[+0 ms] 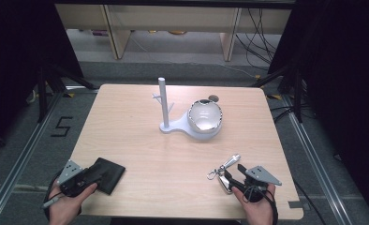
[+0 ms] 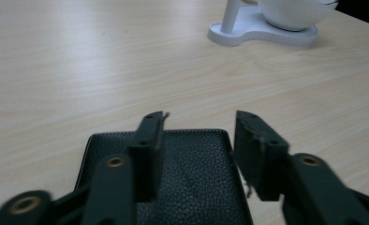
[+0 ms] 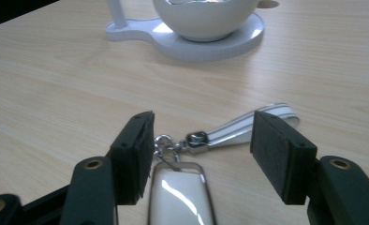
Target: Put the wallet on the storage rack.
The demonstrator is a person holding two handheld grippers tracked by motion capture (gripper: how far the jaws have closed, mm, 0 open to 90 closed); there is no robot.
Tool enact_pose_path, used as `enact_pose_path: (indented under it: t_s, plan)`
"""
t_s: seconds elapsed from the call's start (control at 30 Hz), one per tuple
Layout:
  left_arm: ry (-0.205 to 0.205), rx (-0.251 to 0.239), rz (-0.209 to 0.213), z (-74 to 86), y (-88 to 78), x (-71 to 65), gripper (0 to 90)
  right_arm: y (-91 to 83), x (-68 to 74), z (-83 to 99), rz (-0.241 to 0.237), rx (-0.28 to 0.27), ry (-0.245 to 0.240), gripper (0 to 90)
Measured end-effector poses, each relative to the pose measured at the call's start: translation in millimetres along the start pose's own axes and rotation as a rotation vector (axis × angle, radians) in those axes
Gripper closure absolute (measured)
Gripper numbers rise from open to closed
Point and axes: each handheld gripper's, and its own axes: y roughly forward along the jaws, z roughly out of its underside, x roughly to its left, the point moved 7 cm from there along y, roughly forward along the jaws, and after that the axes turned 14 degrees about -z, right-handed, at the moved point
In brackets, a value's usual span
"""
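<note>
Black leather wallet under the parted jaws of the left gripper, flat at the table's near left edge. Key fob between the right gripper's spread jaws, near right. Nothing gripped; white bowl stand untouched, everything apparently left to do.

- The black wallet ran off the bottom edge of the left gripper view, its near end hidden behind the jaws.
- The key fob was cut by the bottom edge of the right gripper view.
- The white bowl lost its rim at the top edge there.
- The stand's post was cropped at the top.
- A small dark disc behind the bowl was too small to identify.
</note>
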Motion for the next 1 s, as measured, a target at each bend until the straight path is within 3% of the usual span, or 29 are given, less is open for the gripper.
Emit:
enact_pose_path:
  t_s: [0.2, 0.27, 0.3, 0.33, 0.37, 0.43, 0.47, 0.6, 0.67, 0.7, 0.77, 0.8, 0.83, 0.87, 0.93, 1.0]
  plan:
    - [0.011, 0.034, -0.020, -7.0, -4.7, 5.1, 78.0, 9.2, 19.9, -8.1, -0.061, -0.003, 0.015, 46.4]
    - [0.046, 0.054, -0.043, -10.2, -6.8, 9.9, 82.7, 16.9, 31.4, -14.3, -0.105, 0.033, -0.050, 54.6]
    - [0.061, 0.065, -0.060, -10.6, -6.9, 12.5, 85.0, 17.1, 35.5, -15.3, -0.118, 0.054, -0.054, 57.4]
    - [0.085, 0.078, -0.081, -10.6, -6.9, 17.2, 87.2, 19.5, 43.1, -16.0, -0.130, 0.063, -0.024, 61.1]
    - [0.096, 0.091, -0.098, -10.5, -6.2, 21.9, 88.7, 24.2, 43.1, -18.0, -0.136, 0.071, -0.078, 63.7]
    - [0.112, 0.105, -0.117, -10.4, -6.4, 27.6, 89.4, 27.1, 48.0, -18.0, -0.156, 0.101, -0.084, 67.3]
    - [0.123, 0.135, -0.143, -9.8, -8.5, 37.4, 89.4, 32.2, 58.7, -18.3, -0.162, 0.139, -0.077, 75.3]
    - [0.121, 0.179, -0.161, -6.2, -13.1, 50.7, 89.5, 42.3, 75.7, -16.9, -0.211, 0.211, -0.102, 85.3]
    - [0.125, 0.213, -0.141, -3.3, -14.0, 54.3, 89.4, 48.4, 83.3, -15.1, -0.228, 0.246, -0.111, 87.3]
    - [0.094, 0.207, -0.120, -3.1, -13.1, 52.6, 89.2, 51.4, 86.7, -13.9, -0.242, 0.269, -0.110, 88.0]
    - [0.091, 0.235, -0.094, -1.5, -13.0, 53.0, 87.4, 57.8, 94.2, -12.7, -0.263, 0.299, -0.111, 88.4]
    - [0.093, 0.246, -0.084, -1.1, -12.2, 53.2, 85.2, 61.4, 97.4, -12.7, -0.272, 0.306, -0.122, 88.6]
    - [0.065, 0.233, -0.086, -1.7, -9.2, 51.4, 83.0, 65.4, 99.7, -13.5, -0.285, 0.311, -0.147, 88.9]
    - [0.106, 0.257, -0.094, -0.5, -8.9, 55.2, 80.7, 68.0, 104.2, -13.8, -0.296, 0.320, -0.144, 89.1]
    - [0.117, 0.262, -0.111, -0.8, -4.8, 57.3, 78.0, 74.4, 110.6, -15.1, -0.310, 0.332, -0.165, 89.8]
    - [0.158, 0.289, -0.109, -0.5, -2.8, 58.0, 80.8, 78.8, 119.2, -15.5, -0.325, 0.358, -0.158, 90.0]
